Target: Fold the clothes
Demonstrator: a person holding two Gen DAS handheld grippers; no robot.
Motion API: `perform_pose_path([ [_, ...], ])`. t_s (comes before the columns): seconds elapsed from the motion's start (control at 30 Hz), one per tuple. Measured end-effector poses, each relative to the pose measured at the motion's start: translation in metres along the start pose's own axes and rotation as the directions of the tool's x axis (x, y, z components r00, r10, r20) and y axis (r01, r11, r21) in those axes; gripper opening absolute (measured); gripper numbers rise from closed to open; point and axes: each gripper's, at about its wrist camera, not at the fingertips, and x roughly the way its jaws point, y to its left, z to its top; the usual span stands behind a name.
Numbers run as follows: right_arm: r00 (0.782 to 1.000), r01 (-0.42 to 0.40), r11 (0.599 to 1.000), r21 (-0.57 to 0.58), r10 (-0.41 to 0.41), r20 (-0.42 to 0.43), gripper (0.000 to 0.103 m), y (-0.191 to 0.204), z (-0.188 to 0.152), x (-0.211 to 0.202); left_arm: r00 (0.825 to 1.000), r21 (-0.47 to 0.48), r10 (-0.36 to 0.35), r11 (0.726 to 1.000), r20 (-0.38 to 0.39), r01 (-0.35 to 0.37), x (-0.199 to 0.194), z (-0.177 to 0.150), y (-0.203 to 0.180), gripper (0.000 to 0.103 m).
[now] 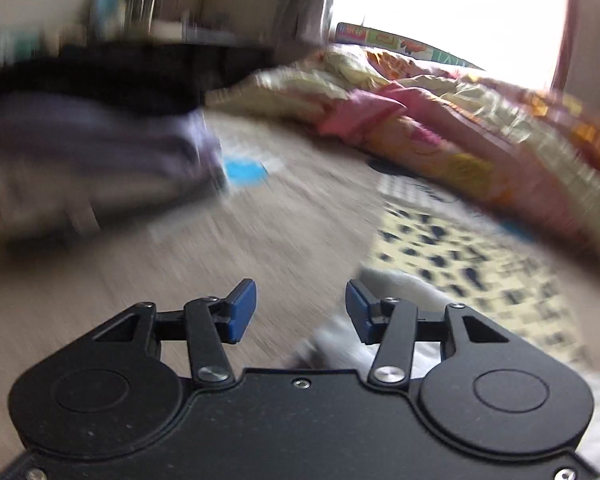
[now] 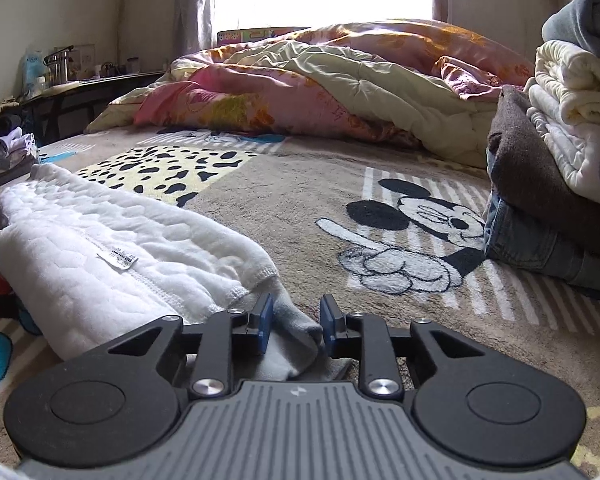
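Left wrist view, heavily blurred: the left gripper point(image 1: 301, 312) hangs over the cartoon-print blanket point(image 1: 260, 240) covering the bed, its jaws standing apart with nothing between the blue pads. A pale strip of the white garment point(image 1: 392, 292) shows just beyond and beneath the right-hand pad, not touched by it as far as the blur allows. A rumpled quilt point(image 1: 440, 120) lies farther back under the bright window.

Right wrist view, sharp: the right gripper point(image 2: 293, 322) sits low at the near end of the white garment point(image 2: 112, 248), which lies folded lengthwise into a long, thick band on the blanket point(image 2: 300, 208). Its grey cuff point(image 2: 296, 320) rests between the jaws, which stand partly open; the pads do not appear to press it. At right, a stack of folded clothes point(image 2: 548, 184) already stands, suggesting several pieces are done. This garment looks mid-fold, probably with a crosswise fold and stacking left.
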Motion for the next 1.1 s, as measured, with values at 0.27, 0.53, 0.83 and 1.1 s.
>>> perform_pose_path([
  [0.27,1.000,-0.004,1.000,0.001,0.004,0.011,0.029,0.000,0.001,0.001,0.992,-0.230,-0.120,0.967,-0.048,0.106,-0.015,-0.015,0.007,0.048],
  [0.53,1.000,-0.013,1.000,-0.019,0.014,0.018,0.034,0.003,0.001,0.001,0.998,-0.191,-0.049,0.981,-0.032,0.042,-0.004,-0.030,-0.010,0.011],
  [0.83,1.000,-0.015,1.000,-0.016,0.015,0.006,0.041,0.002,0.001,0.003,0.997,-0.015,0.071,0.997,0.008,-0.071,-0.010,-0.027,-0.031,0.009],
  [1.1,1.000,0.002,0.999,0.036,-0.003,0.028,0.050,-0.005,0.003,-0.002,0.990,0.122,0.090,0.987,0.111,-0.103,-0.034,-0.015,-0.050,0.042],
])
